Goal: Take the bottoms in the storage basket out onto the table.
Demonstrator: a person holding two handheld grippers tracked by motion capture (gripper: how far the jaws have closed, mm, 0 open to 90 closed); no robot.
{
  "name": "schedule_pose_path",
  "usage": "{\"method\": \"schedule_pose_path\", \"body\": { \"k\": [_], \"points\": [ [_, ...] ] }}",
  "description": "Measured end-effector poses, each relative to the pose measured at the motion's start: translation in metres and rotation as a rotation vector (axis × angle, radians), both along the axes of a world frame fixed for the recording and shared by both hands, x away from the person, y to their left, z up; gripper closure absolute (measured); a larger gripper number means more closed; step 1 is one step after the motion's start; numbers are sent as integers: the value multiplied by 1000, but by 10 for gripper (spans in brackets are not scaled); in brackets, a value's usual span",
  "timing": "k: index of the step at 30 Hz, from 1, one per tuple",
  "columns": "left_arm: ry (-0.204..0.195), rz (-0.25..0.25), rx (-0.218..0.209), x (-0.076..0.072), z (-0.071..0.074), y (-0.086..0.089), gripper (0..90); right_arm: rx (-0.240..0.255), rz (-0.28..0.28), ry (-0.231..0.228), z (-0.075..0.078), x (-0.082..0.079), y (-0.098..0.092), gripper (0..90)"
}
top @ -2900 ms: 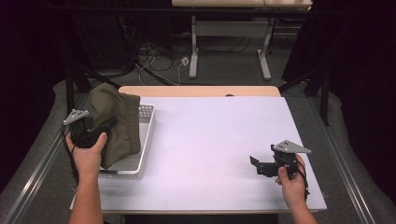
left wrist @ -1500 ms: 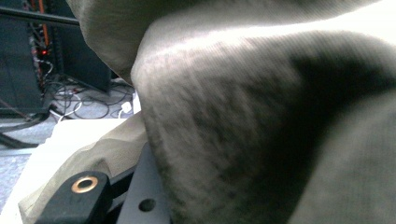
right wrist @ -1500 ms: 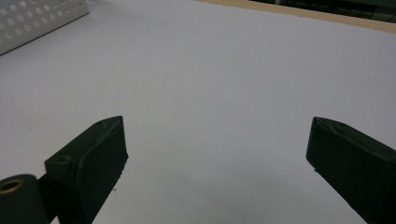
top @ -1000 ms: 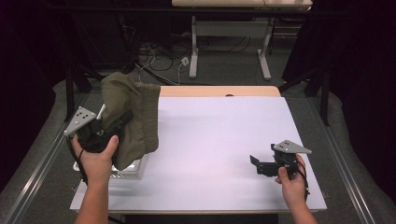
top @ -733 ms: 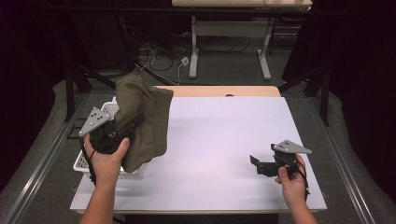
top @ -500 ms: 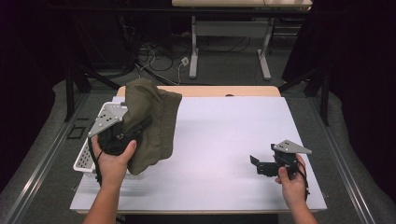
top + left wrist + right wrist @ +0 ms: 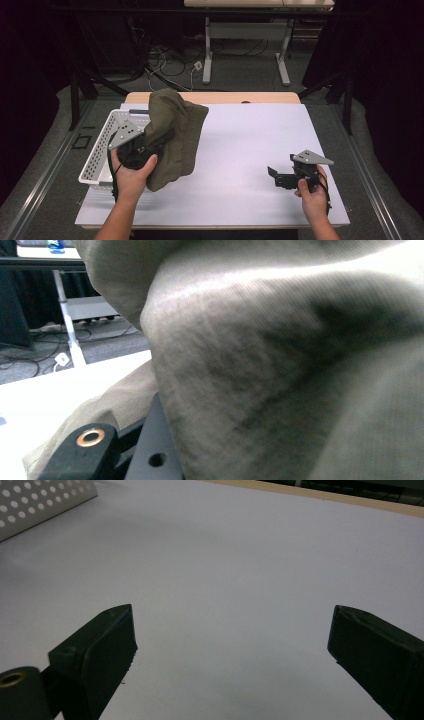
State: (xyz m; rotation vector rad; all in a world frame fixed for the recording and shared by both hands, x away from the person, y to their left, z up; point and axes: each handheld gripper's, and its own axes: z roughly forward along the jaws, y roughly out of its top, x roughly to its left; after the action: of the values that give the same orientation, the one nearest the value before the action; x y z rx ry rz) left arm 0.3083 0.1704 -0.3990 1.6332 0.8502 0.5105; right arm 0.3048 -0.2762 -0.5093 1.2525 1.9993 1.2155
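Lifted out of the white basket [image 7: 100,150] since the earlier high views, the olive cloth [image 7: 175,135] now hangs from the left gripper [image 7: 150,147], carried rightward so that its lower part drapes over the white table [image 7: 240,150] just beside the basket's right wall, while the right gripper [image 7: 280,177] sits near the table's right front corner. From the left gripper view, the cloth [image 7: 280,370] bunches up close around the black jaws, which are clenched on it. From the right gripper view, the right gripper [image 7: 232,645] has its jaws spread wide over the bare table [image 7: 240,570], holding nothing, and a corner of the basket [image 7: 40,500] shows at upper left.
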Motion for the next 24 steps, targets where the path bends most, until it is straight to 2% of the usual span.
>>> {"method": "schedule_pose_path", "body": {
  "k": [24],
  "points": [
    [26,-109,63,-5,-12,-37,724,0,2,0,0,0,0,53]
  ]
}}
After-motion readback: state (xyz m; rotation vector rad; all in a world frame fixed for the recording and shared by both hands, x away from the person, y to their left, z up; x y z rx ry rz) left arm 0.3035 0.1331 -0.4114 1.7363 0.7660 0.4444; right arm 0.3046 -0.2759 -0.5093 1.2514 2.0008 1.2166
